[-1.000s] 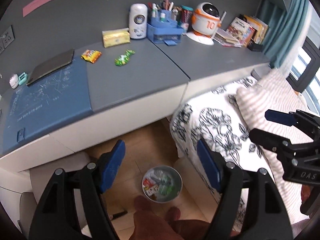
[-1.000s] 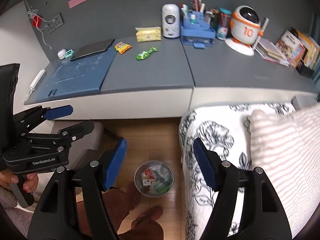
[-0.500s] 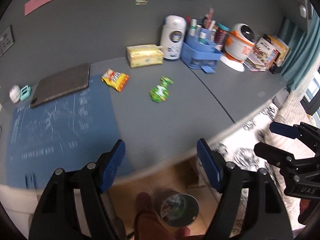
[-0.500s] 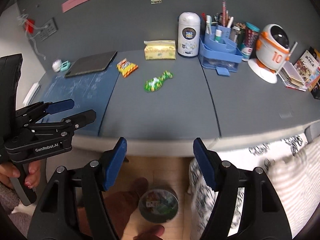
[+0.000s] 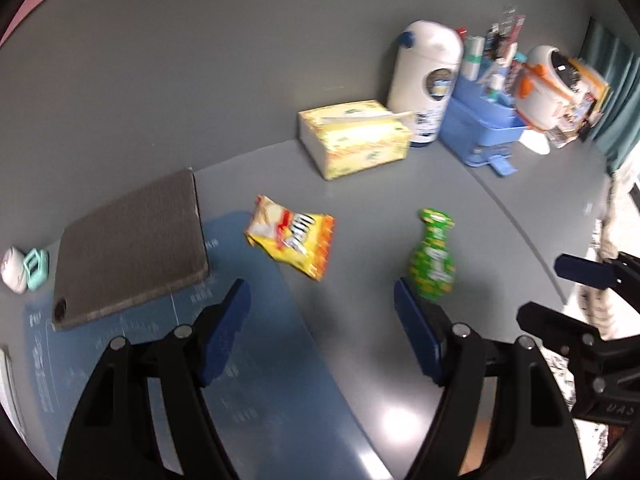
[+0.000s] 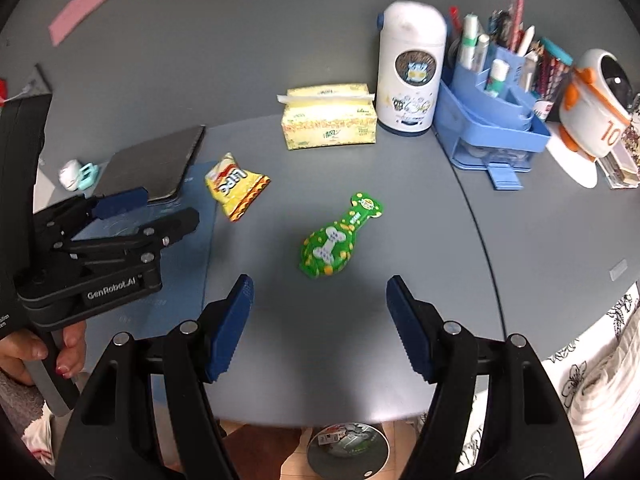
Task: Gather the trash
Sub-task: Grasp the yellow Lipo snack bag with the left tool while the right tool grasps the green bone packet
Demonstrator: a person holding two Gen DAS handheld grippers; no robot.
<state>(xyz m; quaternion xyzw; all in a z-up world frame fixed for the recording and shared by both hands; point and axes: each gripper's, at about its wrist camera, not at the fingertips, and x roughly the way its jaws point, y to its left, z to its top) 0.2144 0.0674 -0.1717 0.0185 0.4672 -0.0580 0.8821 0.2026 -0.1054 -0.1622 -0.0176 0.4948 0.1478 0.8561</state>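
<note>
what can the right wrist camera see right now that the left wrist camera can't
Only the right wrist view shows the trash bin on the floor below the desk edge and the hand holding the left gripper. Only the left wrist view shows the teal curtain. Both show the yellow chip bag, the green wrapper, the tissue box and both grippers, jaws open, holding nothing.

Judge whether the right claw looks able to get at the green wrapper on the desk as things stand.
Probably yes: the right claw is open, and the green wrapper lies alone on bare desk just ahead of it.
</note>
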